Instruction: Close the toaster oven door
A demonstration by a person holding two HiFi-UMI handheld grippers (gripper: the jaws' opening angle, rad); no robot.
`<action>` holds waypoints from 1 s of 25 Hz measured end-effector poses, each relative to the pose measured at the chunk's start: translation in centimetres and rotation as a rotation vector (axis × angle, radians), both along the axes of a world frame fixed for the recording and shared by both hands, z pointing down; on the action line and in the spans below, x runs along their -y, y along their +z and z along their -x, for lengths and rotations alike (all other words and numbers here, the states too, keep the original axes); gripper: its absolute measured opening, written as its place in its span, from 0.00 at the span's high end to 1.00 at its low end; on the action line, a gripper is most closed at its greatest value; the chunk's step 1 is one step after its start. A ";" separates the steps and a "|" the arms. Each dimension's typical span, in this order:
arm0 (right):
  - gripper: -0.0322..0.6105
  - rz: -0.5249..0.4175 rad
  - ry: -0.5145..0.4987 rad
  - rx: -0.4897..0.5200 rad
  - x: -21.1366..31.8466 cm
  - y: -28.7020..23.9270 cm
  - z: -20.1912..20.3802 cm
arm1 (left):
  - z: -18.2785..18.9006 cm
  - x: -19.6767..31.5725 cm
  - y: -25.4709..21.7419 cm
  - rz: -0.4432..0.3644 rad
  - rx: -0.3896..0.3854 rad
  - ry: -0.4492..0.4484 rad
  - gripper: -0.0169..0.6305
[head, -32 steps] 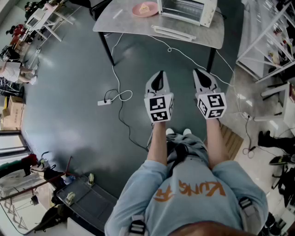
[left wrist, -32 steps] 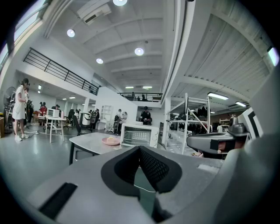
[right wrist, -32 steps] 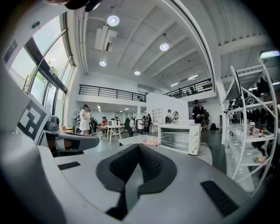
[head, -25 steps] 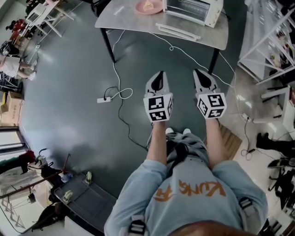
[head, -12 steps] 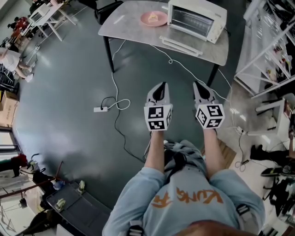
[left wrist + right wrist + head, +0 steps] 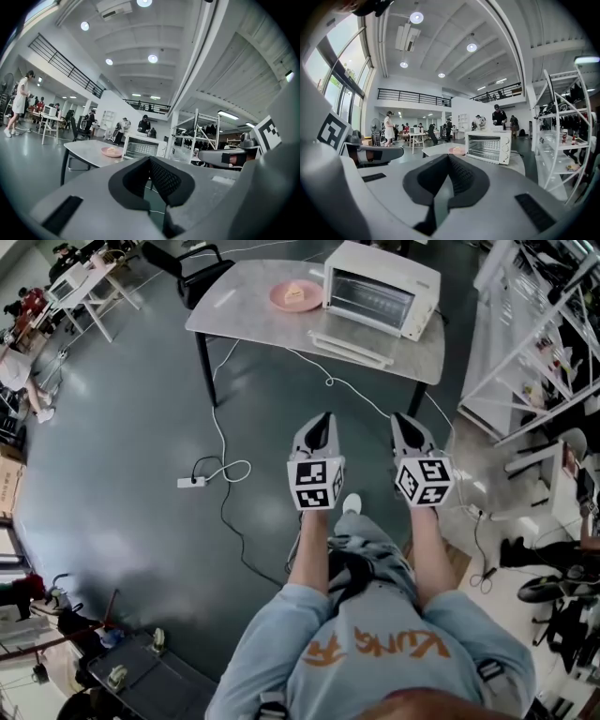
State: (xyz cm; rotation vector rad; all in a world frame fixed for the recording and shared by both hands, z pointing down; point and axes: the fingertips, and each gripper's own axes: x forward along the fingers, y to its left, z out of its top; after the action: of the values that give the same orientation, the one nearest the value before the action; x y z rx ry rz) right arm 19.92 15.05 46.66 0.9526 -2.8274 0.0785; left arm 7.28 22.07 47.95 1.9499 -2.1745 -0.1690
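Observation:
A white toaster oven [image 6: 380, 289] stands on a grey table [image 6: 244, 320] at the far end of the head view. Its glass door [image 6: 352, 347] lies folded down flat in front of it. Both grippers hang over the floor well short of the table, side by side and pointing at it. My left gripper [image 6: 324, 417] is shut with nothing in it, and so is my right gripper [image 6: 401, 416]. The left gripper view has the oven [image 6: 143, 149] small and far beyond the shut left gripper [image 6: 150, 160]. The right gripper view has the oven [image 6: 490, 146] beyond the shut right gripper [image 6: 449, 158].
A pink plate [image 6: 295, 294] with food sits left of the oven. A white cable runs from the table to a power strip [image 6: 191, 483] on the floor. White shelving [image 6: 530, 334] stands at the right and a chair [image 6: 183, 257] behind the table. People stand at far desks.
The table and oven have slid down into fuller view as the person moves toward them. Both grippers stay shut and level in front of the body.

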 end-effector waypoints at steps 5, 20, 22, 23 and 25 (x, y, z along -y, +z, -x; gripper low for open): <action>0.95 -0.035 0.005 0.024 1.2 -2.1 0.1 | 1.0 0.7 -1.3 -0.020 0.012 -0.011 0.97; 0.95 -0.045 -0.006 0.073 7.4 -2.7 3.3 | 5.2 5.8 -0.8 0.009 0.009 -0.044 0.97; 0.95 -0.028 0.004 0.073 8.8 -1.8 3.4 | 5.4 7.0 0.3 0.034 0.009 -0.039 0.97; 0.95 -0.019 0.008 0.071 9.5 -1.2 3.5 | 5.6 7.7 0.9 0.045 0.008 -0.039 0.97; 0.95 0.001 0.013 0.065 11.1 -0.1 4.0 | 6.2 9.1 1.8 0.060 0.000 -0.043 0.97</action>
State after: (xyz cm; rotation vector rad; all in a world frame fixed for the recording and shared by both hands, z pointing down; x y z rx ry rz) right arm 15.94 3.97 46.53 0.9857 -2.8798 0.1144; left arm 1.06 13.02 49.70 1.8728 -2.1968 -0.1095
